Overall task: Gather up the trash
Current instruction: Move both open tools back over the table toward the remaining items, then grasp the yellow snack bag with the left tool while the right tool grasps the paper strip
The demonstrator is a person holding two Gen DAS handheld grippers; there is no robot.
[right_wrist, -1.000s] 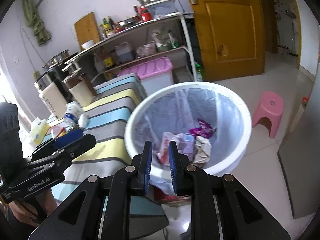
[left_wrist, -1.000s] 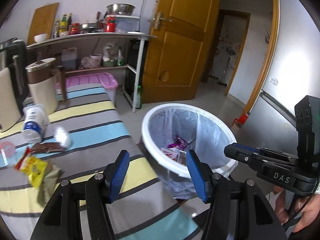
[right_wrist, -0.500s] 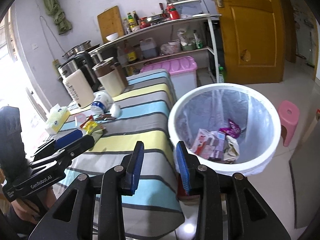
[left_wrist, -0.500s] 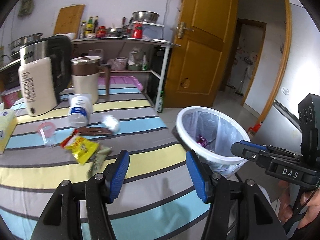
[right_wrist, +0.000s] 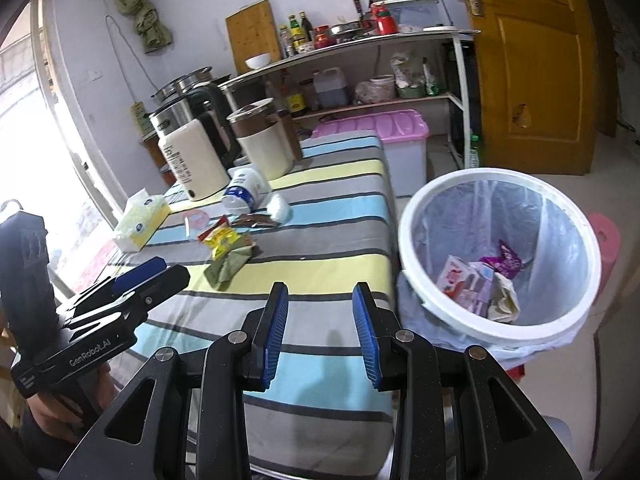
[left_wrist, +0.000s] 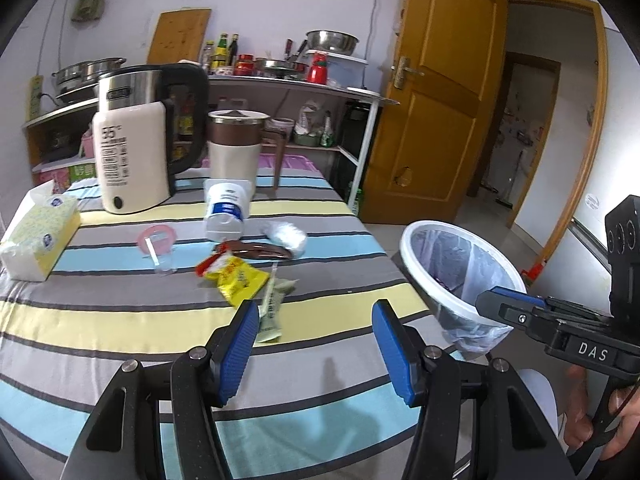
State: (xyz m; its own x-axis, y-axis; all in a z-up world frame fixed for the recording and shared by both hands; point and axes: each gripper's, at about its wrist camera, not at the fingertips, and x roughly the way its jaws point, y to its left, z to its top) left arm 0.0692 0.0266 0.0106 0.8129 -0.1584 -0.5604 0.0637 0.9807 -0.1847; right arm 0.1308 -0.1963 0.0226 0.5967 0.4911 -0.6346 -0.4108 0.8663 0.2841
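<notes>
Both claws hung open and empty over the counter's (left_wrist: 120, 320) near edge: left claw (left_wrist: 314, 344), right claw (right_wrist: 322, 330). Wrappers (left_wrist: 240, 278) lay mid-counter; bin (right_wrist: 500, 184) stood off its right edge.

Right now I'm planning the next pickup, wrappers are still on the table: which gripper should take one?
Probably the left gripper: open and empty, it points at the pale wrapper and yellow wrapper. The right gripper, also open, sits nearer the bin.

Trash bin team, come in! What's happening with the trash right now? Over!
Both grippers open, empty. Yellow wrapper and scraps on striped table. Bin beside it, part full. Path clear.
</notes>
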